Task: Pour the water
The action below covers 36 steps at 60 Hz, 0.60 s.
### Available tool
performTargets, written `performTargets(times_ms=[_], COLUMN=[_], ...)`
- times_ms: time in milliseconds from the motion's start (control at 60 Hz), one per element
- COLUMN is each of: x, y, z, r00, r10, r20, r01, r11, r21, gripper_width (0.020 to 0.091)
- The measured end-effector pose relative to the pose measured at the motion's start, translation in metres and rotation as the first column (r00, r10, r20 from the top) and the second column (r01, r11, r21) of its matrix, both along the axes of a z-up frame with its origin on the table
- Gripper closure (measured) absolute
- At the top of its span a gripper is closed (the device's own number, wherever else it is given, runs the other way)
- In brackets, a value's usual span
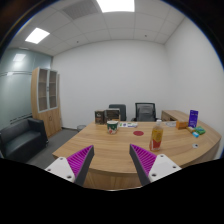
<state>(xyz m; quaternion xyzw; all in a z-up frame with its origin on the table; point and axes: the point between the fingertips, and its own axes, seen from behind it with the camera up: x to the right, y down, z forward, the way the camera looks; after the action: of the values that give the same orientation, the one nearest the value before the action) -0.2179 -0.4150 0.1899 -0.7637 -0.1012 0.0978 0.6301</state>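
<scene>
Gripper view
Gripper [112, 165]: it is riding high above the near edge of the table, fingers spread wide, nothing between them.
Pads [78, 158]: the purple left pad is showing its inner face; the right one is mirroring it, and both are pointing toward the far side of the table.
Table [100, 148]: a large wooden top is filling the middle of the scene, stretching away from the fingers.
Cup [157, 136]: an orange, upright vessel is standing on the table, beyond the right finger and a little to its right; its long axis is running vertical. I am taking it for the task's thing, though whether it is the pourer or the receiver I cannot tell.
Mug [112, 126]: a dark upright item is sitting farther off, nearly straight ahead between the fingers; too small to name surely.
Box [193, 119]: a purple upright item is standing at the far right of the table.
Chairs [146, 110]: two dark chairs are waiting behind the far edge.
Sofa [20, 138]: a black seat is sitting at the left, under a wooden cabinet [45, 95].
Key relation: the cup is lying ahead and right of the gripper, well apart from it, so the coming reach is likely calling for a forward, rightward, downward approach with the fingers straddling its upright sides.
Stage: judging by the gap, the task is hardly begun.
</scene>
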Motion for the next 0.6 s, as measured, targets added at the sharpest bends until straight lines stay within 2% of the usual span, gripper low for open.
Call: performTargets(times_ms=[300, 383, 450, 600], x=[0.032, 0.055, 0.075, 0.124], y=[0.035, 0.062, 0.090, 0.171], z=[-0.014, -0.018, -0.031, -0.064], r00=[0.998, 0.996, 0.996, 0.986], r10=[-0.059, -0.087, -0.092, -0.160], r20=[0.015, 0.006, 0.018, 0.040], r01=[0.060, 0.087, 0.093, 0.162], r11=[0.998, 0.996, 0.995, 0.984], r21=[-0.015, -0.017, -0.025, -0.070], gripper_width=[0.0314, 0.0316, 0.0318, 0.0318])
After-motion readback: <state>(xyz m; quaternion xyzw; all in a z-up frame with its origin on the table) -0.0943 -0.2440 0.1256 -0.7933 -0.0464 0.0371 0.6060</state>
